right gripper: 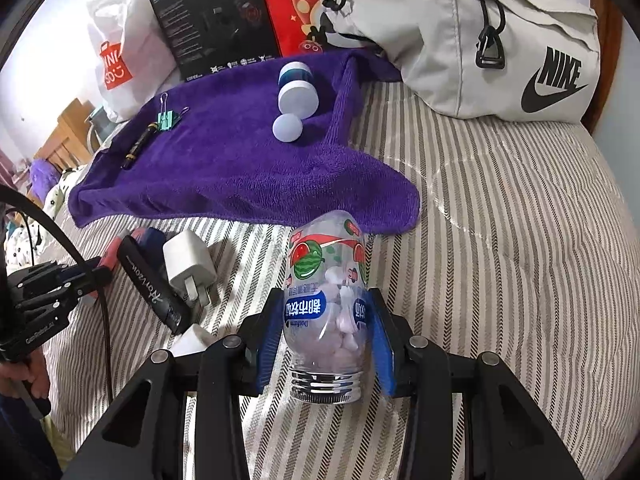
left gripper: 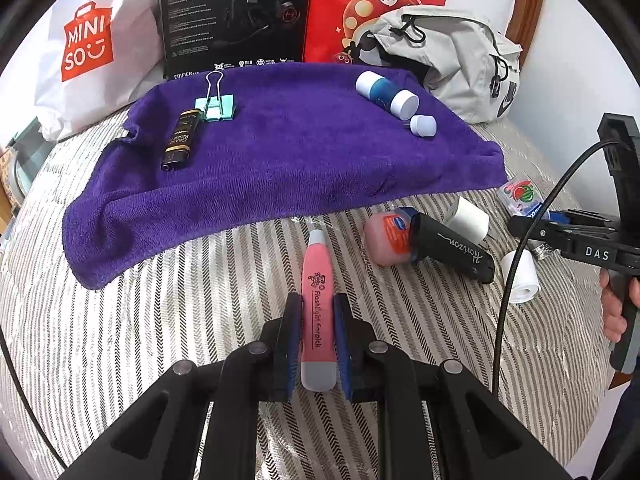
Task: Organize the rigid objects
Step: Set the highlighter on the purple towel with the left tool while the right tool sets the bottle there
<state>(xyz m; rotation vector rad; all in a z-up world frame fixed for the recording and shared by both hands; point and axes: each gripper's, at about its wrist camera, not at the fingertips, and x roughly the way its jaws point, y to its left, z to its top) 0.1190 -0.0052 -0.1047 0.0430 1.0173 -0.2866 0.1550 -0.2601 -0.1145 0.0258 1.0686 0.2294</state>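
My left gripper [left gripper: 317, 312] pinches a pink flashlight earpick [left gripper: 318, 300] above the striped bedcover [left gripper: 200, 320]; my right gripper [right gripper: 326, 320] clamps a clear candy bottle [right gripper: 326, 300] near the purple towel [right gripper: 240, 168].

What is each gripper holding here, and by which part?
Left gripper clamps the pink flashlight earpick across its lower body, near the grey cap. Right gripper grips the clear candy bottle around its labelled middle.
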